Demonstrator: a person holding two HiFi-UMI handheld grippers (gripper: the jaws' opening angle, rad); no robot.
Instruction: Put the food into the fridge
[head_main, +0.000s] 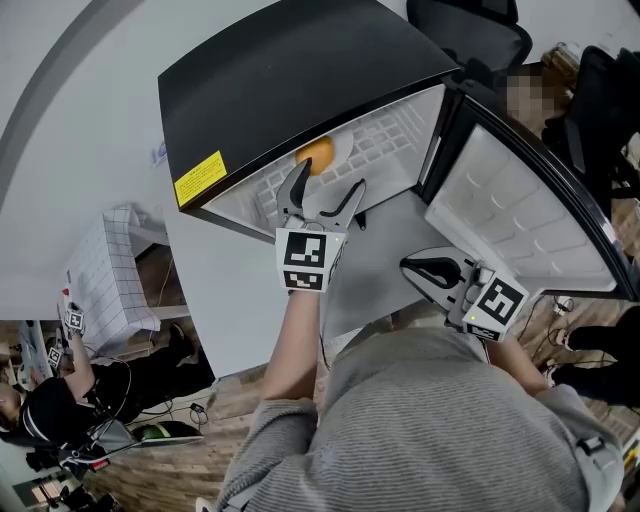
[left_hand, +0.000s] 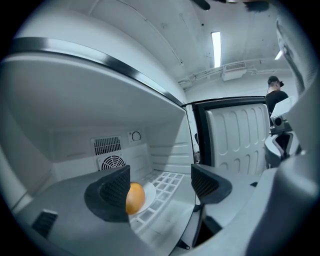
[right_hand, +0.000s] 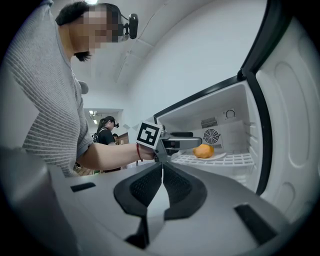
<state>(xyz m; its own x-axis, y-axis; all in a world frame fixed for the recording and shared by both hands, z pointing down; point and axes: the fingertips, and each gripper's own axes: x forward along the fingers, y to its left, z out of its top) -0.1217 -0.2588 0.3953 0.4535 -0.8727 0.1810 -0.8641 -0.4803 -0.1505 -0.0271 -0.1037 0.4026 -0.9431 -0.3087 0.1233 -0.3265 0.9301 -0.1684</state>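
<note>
A small black fridge stands with its door swung open to the right. An orange fruit rests on a white plate on the white wire shelf inside. My left gripper is open at the fridge mouth, just in front of the fruit, nothing between its fingers. The fruit shows past the left finger. My right gripper is shut and empty, held below the open door. From the right gripper view the fruit and left gripper show ahead.
The fridge's back wall has a fan grille and a dial. A white grid box stands at the left. Office chairs are behind the fridge. Another person sits at lower left on the wooden floor.
</note>
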